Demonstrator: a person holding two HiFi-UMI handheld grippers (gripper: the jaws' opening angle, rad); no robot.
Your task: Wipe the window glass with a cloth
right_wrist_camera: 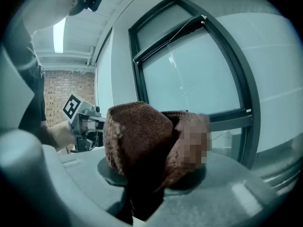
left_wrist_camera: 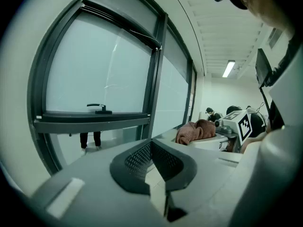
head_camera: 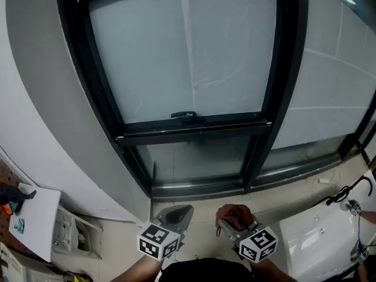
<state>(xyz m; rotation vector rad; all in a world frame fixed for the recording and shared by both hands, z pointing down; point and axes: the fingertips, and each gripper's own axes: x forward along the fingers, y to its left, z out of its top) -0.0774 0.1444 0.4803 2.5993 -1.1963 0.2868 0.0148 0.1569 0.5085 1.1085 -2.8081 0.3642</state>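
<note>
The frosted window glass [head_camera: 188, 57] [left_wrist_camera: 99, 74] [right_wrist_camera: 194, 77] sits in a black frame with a handle [head_camera: 184, 116] on its lower rail. A brown cloth [head_camera: 234, 215] [left_wrist_camera: 195, 130] [right_wrist_camera: 142, 141] is bunched up in my right gripper [head_camera: 232, 223] [right_wrist_camera: 147, 183], which is shut on it and held low, short of the pane. To its left is my left gripper [head_camera: 176, 217] [left_wrist_camera: 154, 164], jaws together and holding nothing, also well below the glass.
A grey wall [head_camera: 47, 116] flanks the window on the left. A second glass panel [head_camera: 335, 81] lies to the right. A white table [head_camera: 320, 239] with a black cable [head_camera: 346, 192] stands at lower right, and a white board [head_camera: 35, 222] at lower left. People sit far off in the left gripper view.
</note>
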